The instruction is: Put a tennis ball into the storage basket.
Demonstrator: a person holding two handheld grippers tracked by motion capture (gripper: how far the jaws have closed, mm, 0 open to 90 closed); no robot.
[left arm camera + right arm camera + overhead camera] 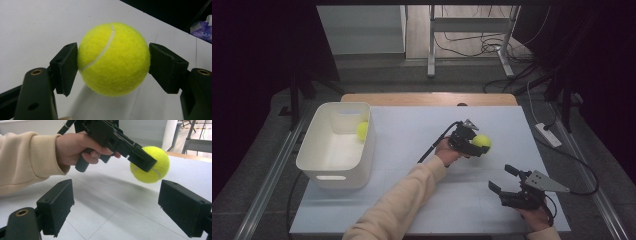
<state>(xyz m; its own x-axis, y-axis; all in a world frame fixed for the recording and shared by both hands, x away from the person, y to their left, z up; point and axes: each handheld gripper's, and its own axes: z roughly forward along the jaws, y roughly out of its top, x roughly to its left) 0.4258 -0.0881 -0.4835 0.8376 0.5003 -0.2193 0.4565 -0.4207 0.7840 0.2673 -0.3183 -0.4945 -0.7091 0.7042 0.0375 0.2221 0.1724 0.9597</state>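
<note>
Clearly, the fuzzy yellow tennis ball (113, 58) bears a curved white seam.

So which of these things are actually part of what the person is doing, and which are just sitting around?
Part of the job:
- tennis ball clamped in the left gripper, lifted off the table
- white bin
- second tennis ball, already in the bin

Just lying about:
- right gripper, open and holding nothing
- power strip on the floor
- cables behind the table

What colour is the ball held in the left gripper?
Bright yellow-green with a white seam; the ball shows best in the left gripper view.
</note>
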